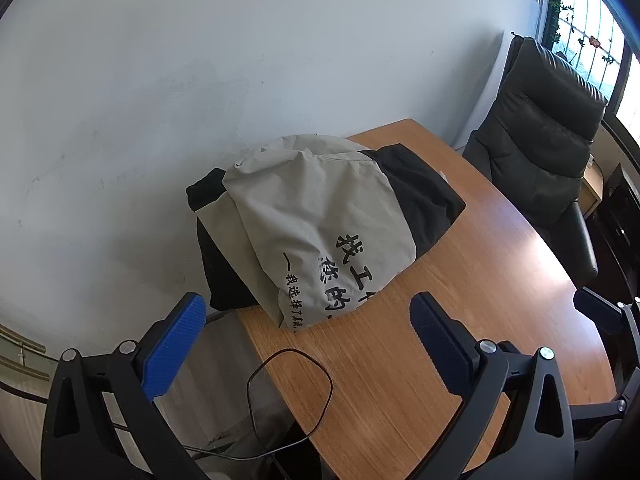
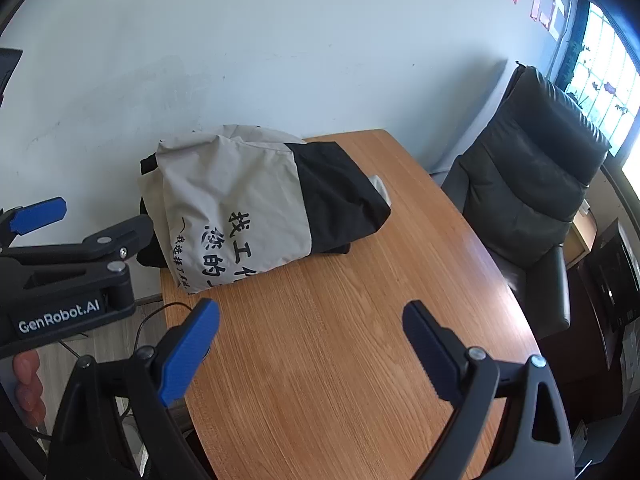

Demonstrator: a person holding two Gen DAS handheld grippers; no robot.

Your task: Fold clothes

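Jacket [image 1: 316, 216], grey and black, lies bundled at the far left corner of a wooden table [image 2: 360, 320], apparently already folded. Black Chinese characters cross its grey panel. Left gripper [image 1: 308, 344] and right gripper [image 2: 312, 344] hover near, both released and empty. "GenRobot.AI" marks one gripper's body.

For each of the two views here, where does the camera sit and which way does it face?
Left wrist: on the left hand-held gripper, open, looking forward and down over the table's near left edge at the folded jacket; the right gripper's tip shows at far right.
Right wrist: on the right hand-held gripper, open, above the table facing the wall; the left gripper's body and the person's fingers show at left.
Shared: jacket, table, black chair, wall, window.
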